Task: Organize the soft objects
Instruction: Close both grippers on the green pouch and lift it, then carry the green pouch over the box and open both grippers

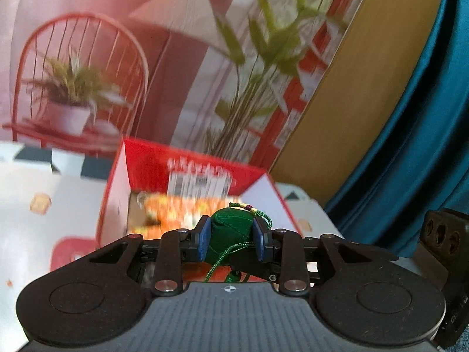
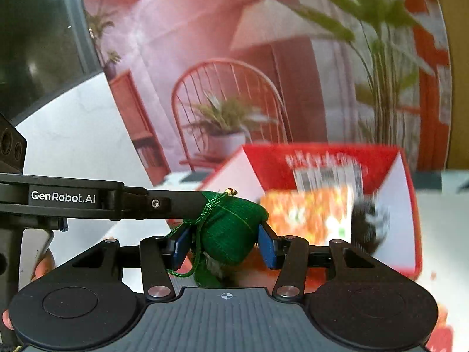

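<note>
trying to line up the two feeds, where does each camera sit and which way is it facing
Left wrist: sits on the left gripper, looks forward and down along its fingers at a green pouch clamped there, red box beyond; the other gripper shows at the right edge.
Right wrist: sits on the right gripper, also clamping a green pouch; the left gripper's arm and fingertips of a hand show at the left.
Shared: the red box and the backdrop with a chair.

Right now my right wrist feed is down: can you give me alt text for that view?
The right gripper is shut on a green fabric pouch, its green cord hanging loose. Behind it stands an open red box with blurred orange contents, and the left gripper's black arm crosses in from the left.
</note>
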Demonstrator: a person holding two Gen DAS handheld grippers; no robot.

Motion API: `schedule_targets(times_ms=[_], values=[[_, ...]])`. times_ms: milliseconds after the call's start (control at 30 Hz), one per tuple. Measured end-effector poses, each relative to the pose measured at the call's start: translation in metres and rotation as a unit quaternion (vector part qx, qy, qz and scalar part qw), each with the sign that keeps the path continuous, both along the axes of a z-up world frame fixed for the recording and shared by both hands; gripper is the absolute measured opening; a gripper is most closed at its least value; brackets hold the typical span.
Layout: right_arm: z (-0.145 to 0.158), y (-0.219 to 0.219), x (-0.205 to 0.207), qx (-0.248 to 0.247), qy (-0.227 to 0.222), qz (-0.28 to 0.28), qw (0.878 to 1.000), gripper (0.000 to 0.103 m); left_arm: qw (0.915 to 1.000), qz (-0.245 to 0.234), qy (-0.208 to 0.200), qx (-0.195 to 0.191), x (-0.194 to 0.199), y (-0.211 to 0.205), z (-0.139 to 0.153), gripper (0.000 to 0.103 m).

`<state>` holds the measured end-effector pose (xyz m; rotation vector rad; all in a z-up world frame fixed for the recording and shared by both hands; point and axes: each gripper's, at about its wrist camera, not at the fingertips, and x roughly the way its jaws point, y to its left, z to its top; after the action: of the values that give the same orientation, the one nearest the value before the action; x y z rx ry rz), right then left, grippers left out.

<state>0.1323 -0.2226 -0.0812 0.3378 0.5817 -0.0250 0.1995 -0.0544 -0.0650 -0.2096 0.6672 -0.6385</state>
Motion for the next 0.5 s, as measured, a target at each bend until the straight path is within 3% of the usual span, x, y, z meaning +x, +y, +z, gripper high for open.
schedule_targets(times_ms=[233,500], values=[[0.042,0.0,0.027,-0.05,-0.043,0.011,0.998,0.045,0.9983,0.016,-0.056,-0.001,0.007,0.001,0.041,0.033],[0.067,-0.005,0.058,-0.104,-0.086,0.002,0.991,0.045,0.9931,0.033,-0.112,0.014,0.022,-0.011,0.069,0.033]])
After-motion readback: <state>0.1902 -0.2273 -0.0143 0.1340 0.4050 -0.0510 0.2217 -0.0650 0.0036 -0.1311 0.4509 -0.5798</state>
